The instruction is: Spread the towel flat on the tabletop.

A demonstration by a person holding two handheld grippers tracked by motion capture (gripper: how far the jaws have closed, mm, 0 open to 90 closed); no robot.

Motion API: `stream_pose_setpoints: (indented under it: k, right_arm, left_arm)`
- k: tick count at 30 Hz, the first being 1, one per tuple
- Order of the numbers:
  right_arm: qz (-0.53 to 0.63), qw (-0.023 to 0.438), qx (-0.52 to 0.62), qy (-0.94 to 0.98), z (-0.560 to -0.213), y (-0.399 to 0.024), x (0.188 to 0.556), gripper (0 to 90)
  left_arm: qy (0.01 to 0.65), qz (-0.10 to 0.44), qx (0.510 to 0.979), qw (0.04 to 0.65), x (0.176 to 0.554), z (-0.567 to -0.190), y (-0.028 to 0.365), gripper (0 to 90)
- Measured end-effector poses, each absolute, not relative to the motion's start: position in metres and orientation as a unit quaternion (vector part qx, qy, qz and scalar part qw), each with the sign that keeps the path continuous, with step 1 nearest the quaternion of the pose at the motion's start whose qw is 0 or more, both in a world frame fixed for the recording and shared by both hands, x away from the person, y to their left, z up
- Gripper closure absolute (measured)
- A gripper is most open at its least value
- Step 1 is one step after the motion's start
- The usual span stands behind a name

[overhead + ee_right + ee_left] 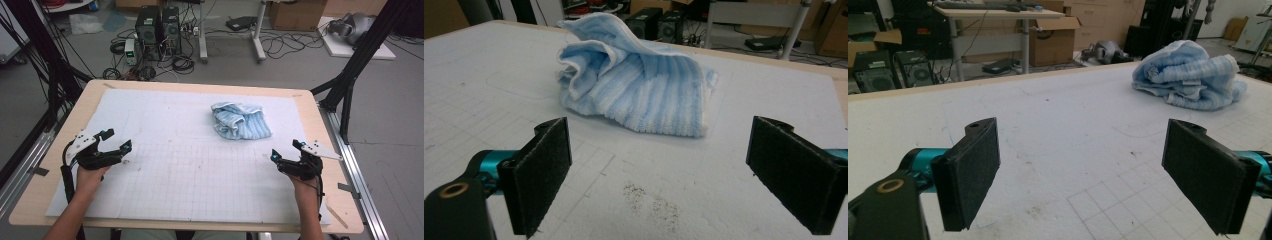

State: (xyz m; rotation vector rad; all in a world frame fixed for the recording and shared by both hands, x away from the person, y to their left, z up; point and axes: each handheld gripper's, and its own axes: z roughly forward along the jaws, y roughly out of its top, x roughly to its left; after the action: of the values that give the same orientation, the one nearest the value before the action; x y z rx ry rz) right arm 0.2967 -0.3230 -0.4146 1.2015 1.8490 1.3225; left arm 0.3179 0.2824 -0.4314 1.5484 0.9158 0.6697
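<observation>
Both grippers we hold released, left gripper [116,141] and right gripper [285,150], jaws spread wide; one crumpled blue towel [240,120] lies on the bench [60,165], apart from them.

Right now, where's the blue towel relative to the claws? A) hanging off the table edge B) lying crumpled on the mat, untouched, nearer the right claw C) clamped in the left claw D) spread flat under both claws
B: the blue towel lies bunched on the white mat, clear of both open claws and closer to the right claw than the left claw.
</observation>
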Motion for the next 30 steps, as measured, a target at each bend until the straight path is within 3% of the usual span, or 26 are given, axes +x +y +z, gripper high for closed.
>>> stream_pose_setpoints:
  k: [30]
  right_arm:
    - [0.514, 0.245, 0.43, 0.701, -0.405, -0.288, 0.307, 10.0]
  left_arm:
    - [0.385, 0.261, 0.677, 0.571, 0.324, -0.436, 0.278, 16.1]
